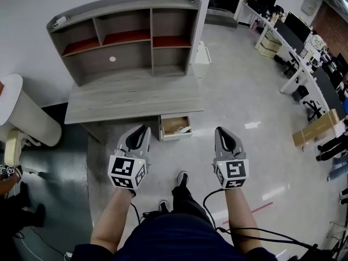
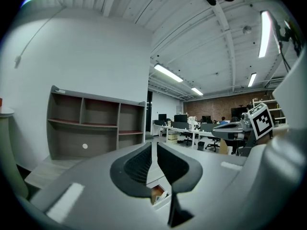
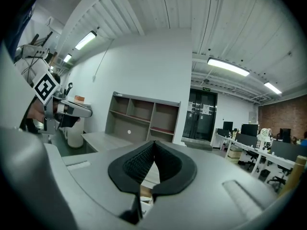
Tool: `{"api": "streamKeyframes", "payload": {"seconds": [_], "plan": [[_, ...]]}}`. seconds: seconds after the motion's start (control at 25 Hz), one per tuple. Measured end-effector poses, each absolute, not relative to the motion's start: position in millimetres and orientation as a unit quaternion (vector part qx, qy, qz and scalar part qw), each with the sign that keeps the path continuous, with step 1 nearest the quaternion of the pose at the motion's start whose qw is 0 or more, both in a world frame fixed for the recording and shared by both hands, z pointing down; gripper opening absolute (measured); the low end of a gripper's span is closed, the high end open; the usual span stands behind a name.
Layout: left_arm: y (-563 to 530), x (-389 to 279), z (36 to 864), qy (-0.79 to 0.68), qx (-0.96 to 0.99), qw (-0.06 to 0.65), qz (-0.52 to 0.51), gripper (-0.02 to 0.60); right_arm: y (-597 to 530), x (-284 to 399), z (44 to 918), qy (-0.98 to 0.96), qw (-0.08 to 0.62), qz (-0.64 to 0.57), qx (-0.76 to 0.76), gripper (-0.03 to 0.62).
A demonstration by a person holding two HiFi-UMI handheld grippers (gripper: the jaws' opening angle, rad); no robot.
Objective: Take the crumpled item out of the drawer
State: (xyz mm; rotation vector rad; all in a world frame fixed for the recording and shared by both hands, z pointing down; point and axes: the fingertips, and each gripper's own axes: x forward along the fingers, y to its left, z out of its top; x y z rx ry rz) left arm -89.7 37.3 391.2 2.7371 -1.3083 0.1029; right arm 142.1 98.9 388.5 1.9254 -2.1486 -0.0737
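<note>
Approach step; nothing is grasped yet. The left gripper [image 1: 143, 129] and right gripper [image 1: 219, 129] both have their jaws together and empty, short of the open drawer [image 1: 176, 136]. The crumpled item [image 1: 183, 129] lies inside it, at 10 o'clock from the right gripper. Next, I judge: part one pair of jaws and reach in. Only the head view shows the drawer's interior; the gripper views catch slivers.

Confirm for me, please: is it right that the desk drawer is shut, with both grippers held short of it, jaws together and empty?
Not quite: the drawer stands open, not shut, as the head view shows, with a pale item lying in it. The rest holds: the left gripper and right gripper are short of it, jaws together and empty.
</note>
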Motion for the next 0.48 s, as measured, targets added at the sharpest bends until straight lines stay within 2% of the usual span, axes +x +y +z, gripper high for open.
{"api": "streamKeyframes", "payload": {"seconds": [0.48], "plan": [[-55.2,-66.0,413.6,-0.472,0.877,0.069,0.063,0.037,-13.0,173.7,421.6,-0.768,0.136,-0.001,0.625,0.006]]}}
